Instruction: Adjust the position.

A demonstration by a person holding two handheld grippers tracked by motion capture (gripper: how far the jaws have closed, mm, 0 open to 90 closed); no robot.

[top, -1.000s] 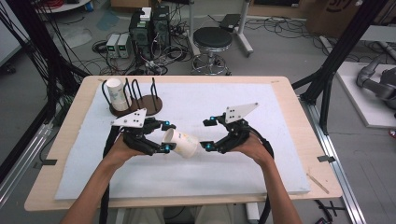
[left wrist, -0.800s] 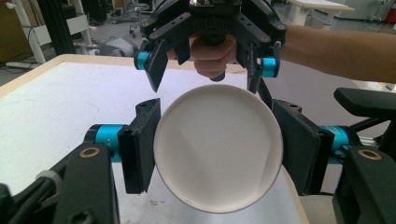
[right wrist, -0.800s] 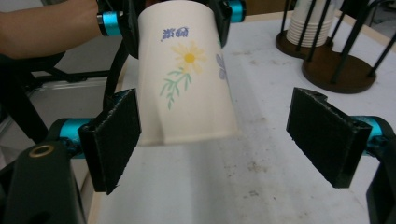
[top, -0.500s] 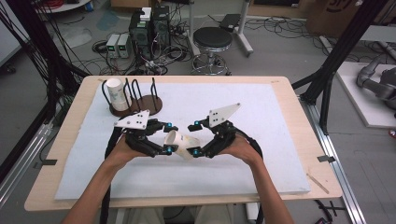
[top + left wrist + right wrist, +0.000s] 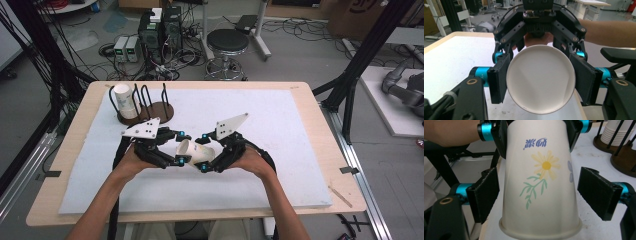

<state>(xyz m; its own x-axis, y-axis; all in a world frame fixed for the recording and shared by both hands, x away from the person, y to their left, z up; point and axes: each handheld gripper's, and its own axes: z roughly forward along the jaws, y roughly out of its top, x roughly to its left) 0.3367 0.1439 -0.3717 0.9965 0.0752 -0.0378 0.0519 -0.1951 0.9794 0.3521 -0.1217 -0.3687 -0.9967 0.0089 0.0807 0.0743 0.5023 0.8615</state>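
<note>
White flower-printed paper cup [image 5: 196, 152] lies sideways between both claws. Left claw [image 5: 179, 148] clamps its base end. Right claw [image 5: 541, 195] stands open, pads flanking the rim end, apart.

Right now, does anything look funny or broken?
Only the paper cup: it lies tipped on its side between the left gripper, which clamps it, and the open right gripper. It isn't crushed, and nothing has spilled.
</note>
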